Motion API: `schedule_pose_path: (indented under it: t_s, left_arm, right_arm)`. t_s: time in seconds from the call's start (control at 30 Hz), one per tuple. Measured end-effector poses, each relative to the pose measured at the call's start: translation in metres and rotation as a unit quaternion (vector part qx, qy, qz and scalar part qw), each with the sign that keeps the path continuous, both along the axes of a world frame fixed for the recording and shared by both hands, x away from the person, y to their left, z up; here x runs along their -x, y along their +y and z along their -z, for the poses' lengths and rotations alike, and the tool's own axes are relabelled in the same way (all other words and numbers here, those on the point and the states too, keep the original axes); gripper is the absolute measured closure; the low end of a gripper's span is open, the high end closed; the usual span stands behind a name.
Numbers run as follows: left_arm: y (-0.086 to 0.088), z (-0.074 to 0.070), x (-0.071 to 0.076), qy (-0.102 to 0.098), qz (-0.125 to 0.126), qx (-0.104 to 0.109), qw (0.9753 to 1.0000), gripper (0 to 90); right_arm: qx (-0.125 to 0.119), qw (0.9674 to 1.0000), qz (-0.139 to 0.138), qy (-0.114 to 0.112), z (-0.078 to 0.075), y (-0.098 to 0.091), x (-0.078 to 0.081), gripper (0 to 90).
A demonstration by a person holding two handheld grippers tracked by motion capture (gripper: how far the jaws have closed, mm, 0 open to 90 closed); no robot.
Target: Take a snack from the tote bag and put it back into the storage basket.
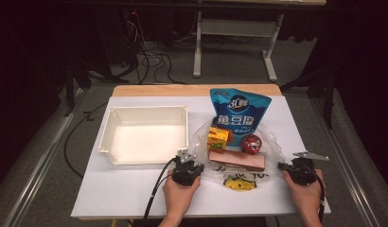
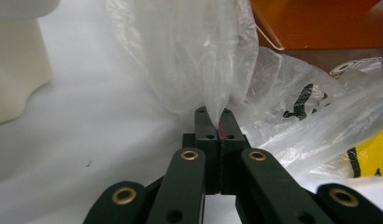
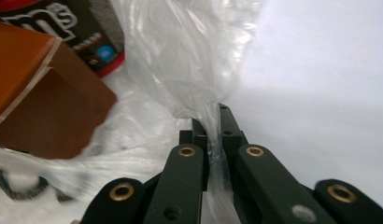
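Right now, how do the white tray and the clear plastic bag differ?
The white tray is rigid, opaque and empty; the clear plastic bag is limp, see-through and has packaged goods lying on it. The tray sits untouched at the left; the bag is pinched at both sides by the left tool and right tool. Both rest on the white table.

a lab or test room: dark surroundings, tangled cables on grey floor, a metal-framed bench, a white-covered work table.

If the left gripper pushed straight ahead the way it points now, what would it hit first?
The left gripper is shut on the clear plastic bag, so more bag film comes first; beyond it probably the brown box, though depth is unclear.
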State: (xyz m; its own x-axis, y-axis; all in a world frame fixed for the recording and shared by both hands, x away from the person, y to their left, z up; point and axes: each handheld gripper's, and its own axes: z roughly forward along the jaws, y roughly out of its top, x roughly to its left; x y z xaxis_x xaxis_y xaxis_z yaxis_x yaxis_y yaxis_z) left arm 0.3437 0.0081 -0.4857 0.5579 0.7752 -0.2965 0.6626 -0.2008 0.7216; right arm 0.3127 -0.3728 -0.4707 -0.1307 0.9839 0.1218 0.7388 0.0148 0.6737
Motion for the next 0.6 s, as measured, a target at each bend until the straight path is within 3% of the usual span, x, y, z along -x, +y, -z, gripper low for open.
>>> schedule_pose_path:
  t_s: [0.07, 0.13, 0.17, 0.23, 0.33, 0.43, 0.5, 0.6]
  left_arm:
    - [-0.001, -0.001, 0.001, -0.006, 0.003, -0.008, 0.9999, 89.6]
    - [-0.001, -0.003, 0.004, -0.013, 0.012, -0.017, 0.9997, 81.7]
    - [0.0, -0.006, 0.007, -0.027, 0.013, -0.027, 0.9992, 77.0]
    - [0.004, -0.013, 0.014, -0.047, 0.008, -0.015, 0.9987, 69.7]
    - [0.012, -0.026, 0.021, -0.065, 0.005, -0.005, 0.9979, 64.2]
    - [0.022, -0.039, 0.022, -0.071, 0.002, 0.012, 0.9974, 55.2]
    - [0.026, -0.047, 0.022, -0.083, -0.008, 0.012, 0.9965, 49.8]
    - [0.031, -0.06, 0.02, -0.098, -0.024, 0.033, 0.9943, 43.5]
  right_arm:
    - [-0.003, 1.0, 0.007, 0.0, 0.0, -0.004, 0.002, 89.3]
    - [-0.015, 0.9998, 0.004, -0.01, -0.001, -0.006, 0.006, 75.2]
    - [-0.019, 0.9995, 0.001, -0.026, -0.004, -0.006, 0.01, 67.9]
    - [-0.035, 0.9974, -0.009, -0.062, -0.016, -0.005, 0.021, 56.5]
    - [-0.03, 0.9942, -0.004, -0.103, -0.032, -0.006, 0.032, 43.6]
    - [-0.035, 0.9929, 0.006, -0.113, -0.043, -0.005, 0.036, 26.7]
    - [-0.037, 0.9908, 0.01, -0.13, -0.049, -0.004, 0.038, 26.6]
    - [-0.028, 0.987, -0.002, -0.158, -0.059, 0.0, 0.038, 27.9]
